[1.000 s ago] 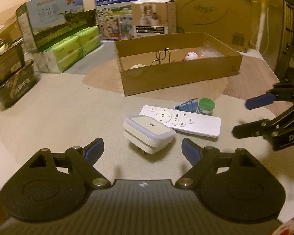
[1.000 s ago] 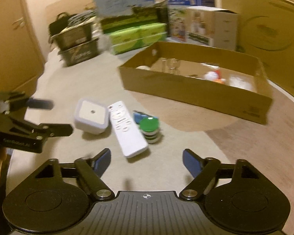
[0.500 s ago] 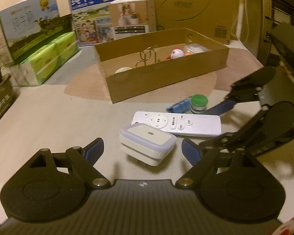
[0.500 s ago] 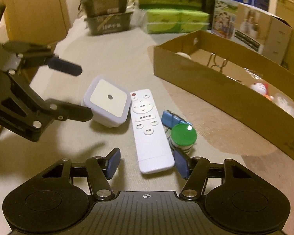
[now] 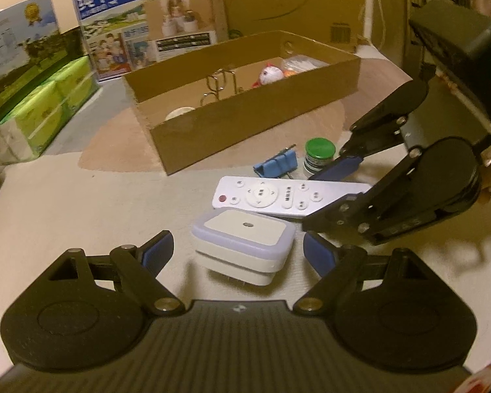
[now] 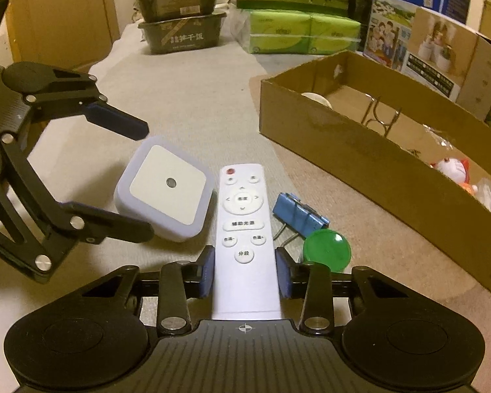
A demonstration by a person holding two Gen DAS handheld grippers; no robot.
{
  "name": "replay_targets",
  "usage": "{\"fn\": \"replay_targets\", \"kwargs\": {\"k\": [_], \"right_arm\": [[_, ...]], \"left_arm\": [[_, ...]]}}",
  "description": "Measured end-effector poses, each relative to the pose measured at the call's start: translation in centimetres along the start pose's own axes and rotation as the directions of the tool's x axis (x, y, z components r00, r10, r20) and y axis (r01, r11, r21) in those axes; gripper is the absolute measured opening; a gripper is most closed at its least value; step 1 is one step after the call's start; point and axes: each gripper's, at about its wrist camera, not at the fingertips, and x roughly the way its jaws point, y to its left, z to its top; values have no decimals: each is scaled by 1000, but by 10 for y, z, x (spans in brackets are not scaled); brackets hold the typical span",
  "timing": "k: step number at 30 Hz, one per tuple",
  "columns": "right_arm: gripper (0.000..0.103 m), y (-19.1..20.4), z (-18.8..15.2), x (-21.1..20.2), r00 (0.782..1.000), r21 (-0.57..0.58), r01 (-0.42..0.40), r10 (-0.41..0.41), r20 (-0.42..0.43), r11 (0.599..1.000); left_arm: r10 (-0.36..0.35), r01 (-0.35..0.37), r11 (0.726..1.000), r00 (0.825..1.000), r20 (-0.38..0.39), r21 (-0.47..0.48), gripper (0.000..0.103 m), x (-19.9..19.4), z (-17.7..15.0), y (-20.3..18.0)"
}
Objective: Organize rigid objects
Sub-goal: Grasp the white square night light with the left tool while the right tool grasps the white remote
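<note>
A white remote (image 6: 244, 226) lies on the beige cloth, and my right gripper (image 6: 245, 270) straddles its near end, fingers close on both sides with a thin gap. The remote also shows in the left wrist view (image 5: 278, 196). A square white night-light plug (image 5: 244, 245) sits between the open fingers of my left gripper (image 5: 239, 252), not touched; it also shows in the right wrist view (image 6: 167, 191). A blue binder clip (image 6: 298, 213) and a green-lidded jar (image 6: 327, 250) lie right of the remote.
A long open cardboard box (image 6: 360, 160) holds a wire stand, a small toy and a bag. Milk cartons (image 6: 409, 16), green tissue packs (image 6: 298, 32) and dark trays (image 6: 183, 32) stand behind. A large carton (image 5: 294, 3) stands at the far right.
My right gripper moved in over the remote's near end and narrowed its fingers around it. My left gripper came closer to the night-light plug, which now lies between its fingers.
</note>
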Motion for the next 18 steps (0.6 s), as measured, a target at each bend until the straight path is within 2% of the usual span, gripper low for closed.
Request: {"fn": "replay_targets", "kwargs": {"k": [4, 8, 12, 18], "right_arm": [[39, 0, -8, -11, 1000, 61, 22, -21, -9, 998], [39, 1, -19, -21, 1000, 90, 27, -27, -5, 996], [39, 2, -18, -21, 1000, 84, 29, -29, 4, 996], [39, 4, -15, -14, 999, 81, 38, -40, 24, 996]], "left_arm": [[-46, 46, 999, 999, -6, 8, 84, 8, 3, 4], [-70, 70, 997, 997, -27, 24, 72, 17, 5, 8], [-89, 91, 995, 995, -45, 39, 68, 21, 6, 6], [-75, 73, 997, 996, -44, -33, 65, 15, 3, 2]]}}
